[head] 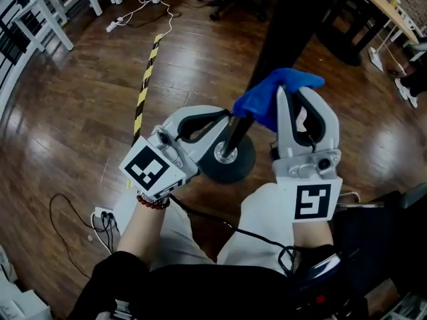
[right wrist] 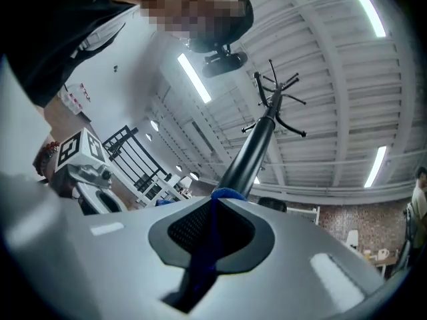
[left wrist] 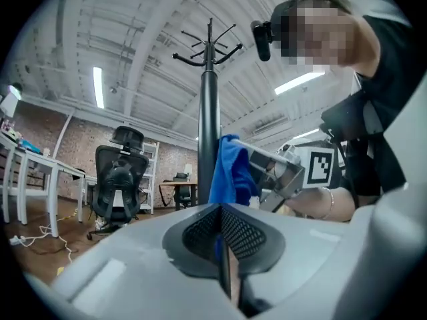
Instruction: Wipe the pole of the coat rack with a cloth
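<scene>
While both tongs sit low at the coat rack, a blue cloth (head: 267,99) hangs against its black pole (head: 280,39).
The right tongs (head: 295,92) pinch the cloth above the round base (head: 235,164). The left tongs (head: 227,115) are pressed together just beside the pole. Dark glossy wood floor (head: 80,112) spreads around, with a yellow-black tape strip (head: 145,89), white frames (head: 40,19) and an office chair (left wrist: 120,179).

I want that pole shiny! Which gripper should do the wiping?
Probably right: the right gripper holds the cloth bunched at the pole; the left gripper seems to nip only an edge.
</scene>
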`<state>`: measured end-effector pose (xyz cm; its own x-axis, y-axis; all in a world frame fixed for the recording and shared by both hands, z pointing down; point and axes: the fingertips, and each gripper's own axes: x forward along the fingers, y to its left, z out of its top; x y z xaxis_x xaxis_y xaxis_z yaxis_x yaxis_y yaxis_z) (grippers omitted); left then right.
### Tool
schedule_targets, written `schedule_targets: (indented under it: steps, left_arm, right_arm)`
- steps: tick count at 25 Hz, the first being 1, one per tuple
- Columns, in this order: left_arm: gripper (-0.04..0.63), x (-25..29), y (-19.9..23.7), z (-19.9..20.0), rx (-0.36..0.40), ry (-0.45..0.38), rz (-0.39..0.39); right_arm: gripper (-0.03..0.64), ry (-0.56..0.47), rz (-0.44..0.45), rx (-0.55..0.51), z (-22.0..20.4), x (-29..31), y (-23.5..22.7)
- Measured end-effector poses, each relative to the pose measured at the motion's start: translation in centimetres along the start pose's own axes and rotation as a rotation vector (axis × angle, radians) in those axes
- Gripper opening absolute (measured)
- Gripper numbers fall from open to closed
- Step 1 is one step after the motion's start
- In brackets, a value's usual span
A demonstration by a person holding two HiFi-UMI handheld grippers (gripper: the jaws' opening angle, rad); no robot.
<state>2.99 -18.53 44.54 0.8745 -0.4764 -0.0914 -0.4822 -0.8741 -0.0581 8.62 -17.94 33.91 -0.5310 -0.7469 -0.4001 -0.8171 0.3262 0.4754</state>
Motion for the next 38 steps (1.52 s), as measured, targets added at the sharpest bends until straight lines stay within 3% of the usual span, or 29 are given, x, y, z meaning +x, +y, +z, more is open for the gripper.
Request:
schedule_targets:
  steps: [2, 6, 11, 14, 19, 24, 29, 33, 38]
  left_arm:
    - [0.006, 0.0, -0.4, -1.7, 0.033, -0.004, 0.005]
    - [0.006, -0.5, -1.2, -6.1, 0.085, 0.111, -0.004]
    - [0.006, -2.0, -2.6, -8.5, 0.190, 0.205, -0.024]
    - [0.006, -2.8, -1.8, -7.4, 0.135, 0.187, 0.059]
    - [0.006, -3.3, 0.6, -4.8, 0.148, 0.115, 0.152]
    - [0.006, -3.3, -0.2, -5.9, 0.111, 0.122, 0.105]
    - [0.006, -2.8, -1.0, -5.0, 0.072, 0.098, 0.080]
    - [0.006, -2.6, -1.0, -5.7, 0.083, 0.119, 0.059]
    - [0.006, -2.6, -0.9, -6.2, 0.031, 0.114, 0.047]
  right_arm:
    - [0.023, 0.021, -0.017, 0.031, -2.4, -0.9, 1.1]
    - [0.023, 0.065, -0.030, 0.059, -6.6, -2.6, 4.0]
    - [0.023, 0.139, -0.011, 0.278, -12.1, -5.0, 7.8]
    - [0.023, 0.169, -0.040, 0.304, -14.4, -6.4, 8.9]
    - [0.023, 0.252, -0.086, 0.292, -18.5, -8.5, 11.0]
    - [0.023, 0.280, -0.026, 0.263, -22.4, -9.1, 15.1]
    - [0.023, 0.429, 0.110, 0.169, -27.1, -10.7, 18.6]
    - [0.023, 0.502, 0.139, 0.166, -29.6, -12.1, 19.8]
    - [0.023, 0.586, 0.149, 0.191, -32.6, -13.7, 21.1]
